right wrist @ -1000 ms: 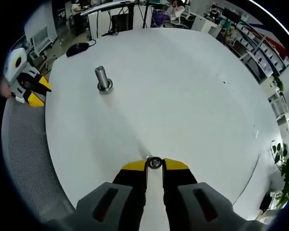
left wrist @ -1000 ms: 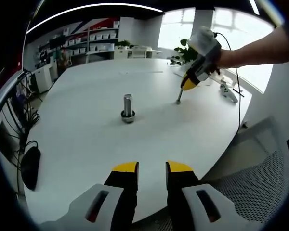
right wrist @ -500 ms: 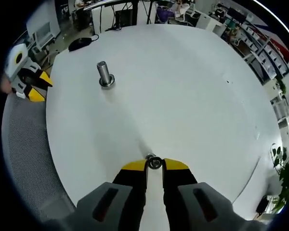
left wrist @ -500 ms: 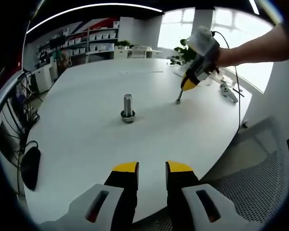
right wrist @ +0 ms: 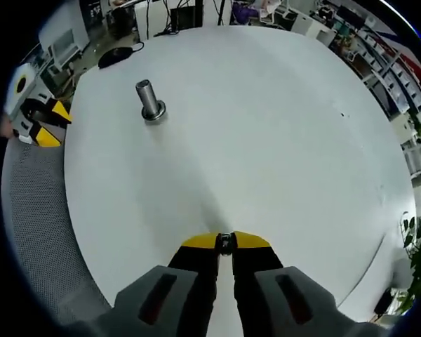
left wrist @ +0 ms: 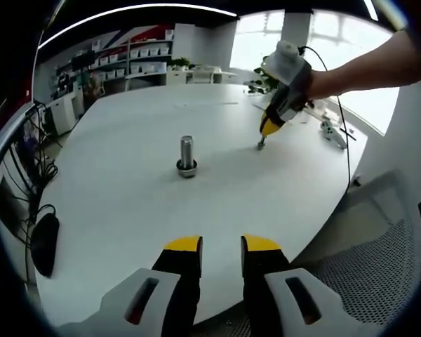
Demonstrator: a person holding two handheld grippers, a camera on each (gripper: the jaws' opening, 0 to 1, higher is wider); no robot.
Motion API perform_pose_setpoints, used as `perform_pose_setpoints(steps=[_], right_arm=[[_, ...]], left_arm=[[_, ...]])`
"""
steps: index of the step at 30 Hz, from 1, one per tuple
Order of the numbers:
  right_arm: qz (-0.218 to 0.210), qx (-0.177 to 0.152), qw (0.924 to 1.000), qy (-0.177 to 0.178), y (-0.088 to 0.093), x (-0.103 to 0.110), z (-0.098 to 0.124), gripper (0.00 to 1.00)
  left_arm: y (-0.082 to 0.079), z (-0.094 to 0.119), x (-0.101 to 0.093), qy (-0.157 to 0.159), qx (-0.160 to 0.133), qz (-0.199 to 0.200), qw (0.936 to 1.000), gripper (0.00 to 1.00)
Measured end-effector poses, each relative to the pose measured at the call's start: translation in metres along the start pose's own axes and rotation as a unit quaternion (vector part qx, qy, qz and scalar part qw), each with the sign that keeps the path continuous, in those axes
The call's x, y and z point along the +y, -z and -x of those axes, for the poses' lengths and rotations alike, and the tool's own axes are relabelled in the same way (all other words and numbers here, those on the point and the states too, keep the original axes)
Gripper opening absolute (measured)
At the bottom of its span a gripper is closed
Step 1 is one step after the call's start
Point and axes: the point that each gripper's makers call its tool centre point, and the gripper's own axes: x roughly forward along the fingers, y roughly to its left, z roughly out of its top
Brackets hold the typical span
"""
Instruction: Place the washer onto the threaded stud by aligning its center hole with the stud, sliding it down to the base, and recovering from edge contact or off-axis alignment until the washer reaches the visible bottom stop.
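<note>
The steel threaded stud (left wrist: 186, 156) stands upright on its round base near the middle of the white table (left wrist: 119, 210). In the right gripper view the stud (right wrist: 150, 102) is far ahead and to the left. My right gripper (right wrist: 225, 243) is shut on the small metal washer (right wrist: 225, 241), pinched edge-on between its yellow tips. From the left gripper view, a person's hand holds that right gripper (left wrist: 266, 134) tip-down just over the table, right of the stud, with the washer (left wrist: 261, 145) below its tips. My left gripper (left wrist: 221, 245) hovers open at the table's near edge, nothing between its jaws, and its yellow tips (right wrist: 48, 123) show at the table's left edge.
A grey mesh chair (left wrist: 368, 270) sits at the table's right edge. A black object (left wrist: 45, 242) and cables lie beyond the left edge. A small white device (left wrist: 333, 133) with a cable lies on the table past the right gripper. Shelves and desks stand behind.
The right gripper's jaws have drawn together on the washer, which now shows edge-on instead of as a flat ring. That gripper has also shifted slightly toward the stud. The left gripper stays still.
</note>
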Motion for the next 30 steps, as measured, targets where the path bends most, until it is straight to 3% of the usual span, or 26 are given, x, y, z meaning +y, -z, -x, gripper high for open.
perform_pose_setpoints(steps=[6,12,30], right_arm=[[-0.009,0.0,0.9999,-0.011,-0.005,0.0,-0.006,0.09],[0.002,0.002,0.9999,-0.012,0.0,-0.002,-0.008,0.09],[-0.023,-0.004,0.9997,-0.009,0.016,-0.006,-0.001,0.09]], left_arm=[[0.0,0.001,0.0,-0.001,0.0,0.002,1.0,0.19],[0.001,0.0,0.0,-0.001,0.002,0.0,1.0,0.19],[0.003,0.0,0.001,-0.004,0.009,-0.002,0.9999,0.19]])
